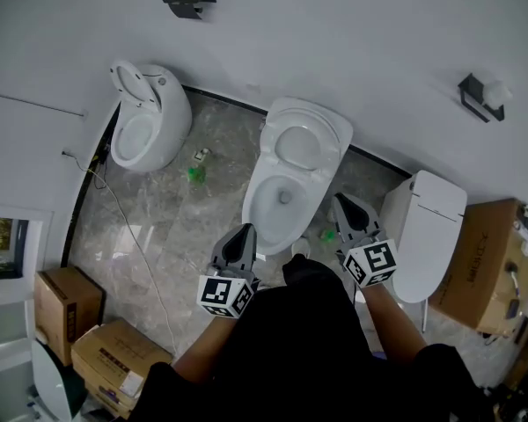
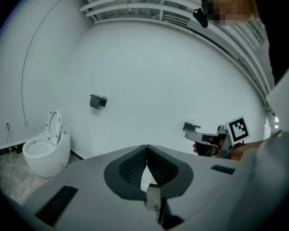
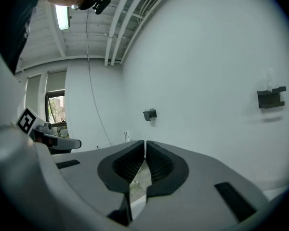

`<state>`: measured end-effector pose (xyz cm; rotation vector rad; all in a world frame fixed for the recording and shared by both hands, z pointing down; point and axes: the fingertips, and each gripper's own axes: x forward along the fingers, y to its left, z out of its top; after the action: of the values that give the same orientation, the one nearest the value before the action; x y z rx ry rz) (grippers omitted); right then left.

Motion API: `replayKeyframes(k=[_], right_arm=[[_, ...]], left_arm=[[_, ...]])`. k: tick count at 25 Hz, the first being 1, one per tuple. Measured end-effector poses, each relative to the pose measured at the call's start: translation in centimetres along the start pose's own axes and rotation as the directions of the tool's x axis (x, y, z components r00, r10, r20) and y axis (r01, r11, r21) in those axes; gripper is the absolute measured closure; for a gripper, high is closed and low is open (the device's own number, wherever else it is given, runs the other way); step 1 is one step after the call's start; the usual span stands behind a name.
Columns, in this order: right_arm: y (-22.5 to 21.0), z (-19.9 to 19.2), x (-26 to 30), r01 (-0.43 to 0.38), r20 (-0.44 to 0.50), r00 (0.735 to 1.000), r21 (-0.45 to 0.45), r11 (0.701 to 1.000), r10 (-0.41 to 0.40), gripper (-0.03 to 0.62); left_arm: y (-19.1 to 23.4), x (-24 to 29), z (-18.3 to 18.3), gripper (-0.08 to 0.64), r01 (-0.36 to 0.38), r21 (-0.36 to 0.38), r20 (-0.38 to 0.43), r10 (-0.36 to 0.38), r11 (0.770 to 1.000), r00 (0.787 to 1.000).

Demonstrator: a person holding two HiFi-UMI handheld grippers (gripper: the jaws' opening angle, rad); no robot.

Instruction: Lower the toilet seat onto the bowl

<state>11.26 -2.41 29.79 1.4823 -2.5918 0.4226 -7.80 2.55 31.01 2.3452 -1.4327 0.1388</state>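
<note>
Head view: the toilet seat [image 1: 301, 146] is being shown raised. It is a glossy white oval ring leaning back on the lid, above the open bowl [image 1: 280, 202] of the middle toilet. The left gripper [image 1: 247, 229] and right gripper [image 1: 341, 202] are being held on either side of the bowl's near end, well short of the seat. Smooth rounded white toilets are standing on both sides, the left toilet [image 1: 150, 128] with its seat up and the right toilet [image 1: 429, 231] with its lid down. The floor [image 1: 158, 227] is showing as grey, veined, polished stone. Brown cardboard boxes [image 1: 66, 301] are sitting at the lower left.

Left gripper view: the left gripper [image 2: 146, 147] is being kept closed, its ribbed dark pads meeting with nothing between them. It is being pointed at a plain white wall [image 2: 149, 81] bearing a dark paper holder [image 2: 98, 100].

Right gripper view: the right gripper [image 3: 144, 142] is likewise being kept closed and empty, its textured pads together and grey matte shells around them. The same wall is being faced here.
</note>
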Motion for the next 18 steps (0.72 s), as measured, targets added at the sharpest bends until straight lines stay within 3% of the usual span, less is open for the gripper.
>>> replayKeyframes(k=[5,9,15,18], right_arm=[[-4.0,-1.3,3.5,-0.016,-0.034,0.999,0.032,0.999,0.017,0.558],[-6.9,-1.7,6.0,-0.025,-0.059,0.998,-0.011,1.0,0.024,0.558],[-11.0,-3.7,10.1,-0.02,-0.124,0.992,-0.059,0.998,0.013,0.557],[-12.3,-4.7,12.5,-0.019,-0.16,0.987,-0.072,0.997,0.007,0.557]], left_arm=[[-1.3,3.7,-0.1,0.548,-0.017,0.069,-0.002,0.017,0.997,1.0],[-2.6,5.9,0.1,0.548,0.029,0.042,0.013,-0.03,0.999,0.999],[-2.0,8.6,0.3,0.548,-0.013,0.057,0.008,0.013,0.998,1.0],[-2.4,9.8,1.0,0.548,0.001,0.08,0.023,-0.003,0.997,1.0]])
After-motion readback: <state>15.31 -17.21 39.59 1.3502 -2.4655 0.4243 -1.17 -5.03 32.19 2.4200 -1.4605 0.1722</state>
